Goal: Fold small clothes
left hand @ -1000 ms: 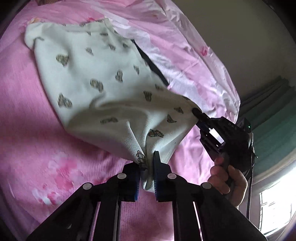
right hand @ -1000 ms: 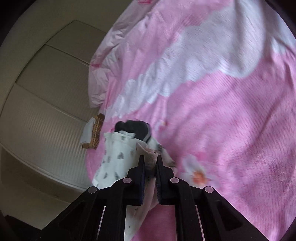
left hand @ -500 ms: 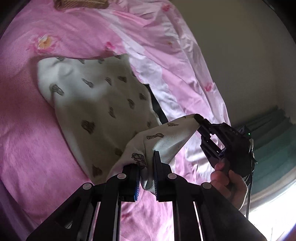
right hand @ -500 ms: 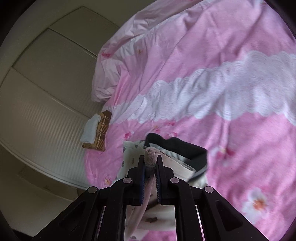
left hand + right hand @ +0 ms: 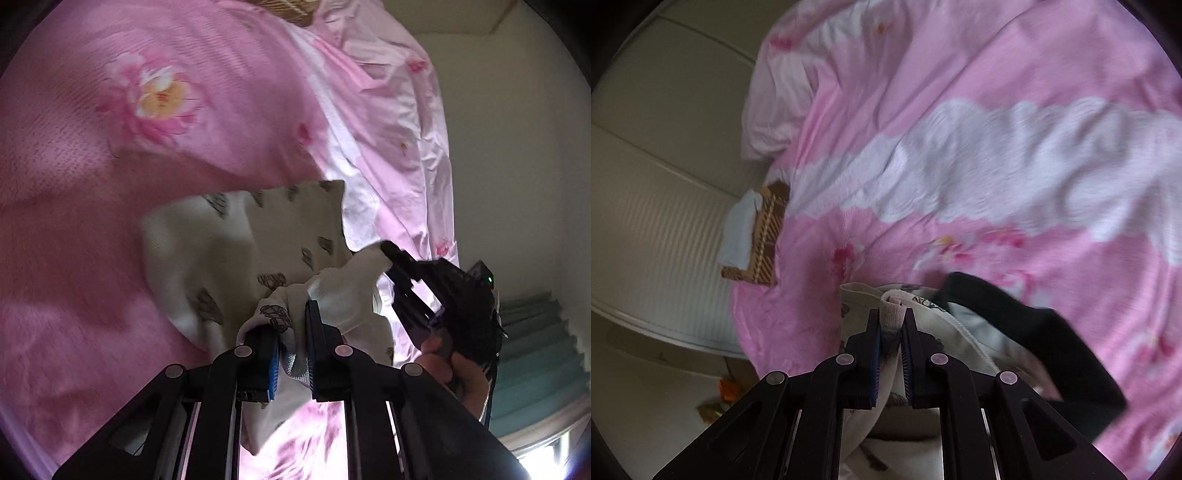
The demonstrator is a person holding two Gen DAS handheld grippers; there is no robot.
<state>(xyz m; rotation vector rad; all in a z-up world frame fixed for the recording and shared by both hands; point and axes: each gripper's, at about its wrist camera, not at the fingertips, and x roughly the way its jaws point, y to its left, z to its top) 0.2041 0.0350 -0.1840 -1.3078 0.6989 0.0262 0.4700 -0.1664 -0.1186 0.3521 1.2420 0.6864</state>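
Garment pinched between left tongs and right tongs.

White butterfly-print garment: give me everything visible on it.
The small white knit garment with dark butterfly prints has a ribbed look and a pale pink band at one edge. The left hand-held gripper is shut on one bunched edge, the right hand-held gripper on the pink band. Its held edges are lifted and doubled over; the rest lies on the pink floral bedspread. A black fabric piece touches it.
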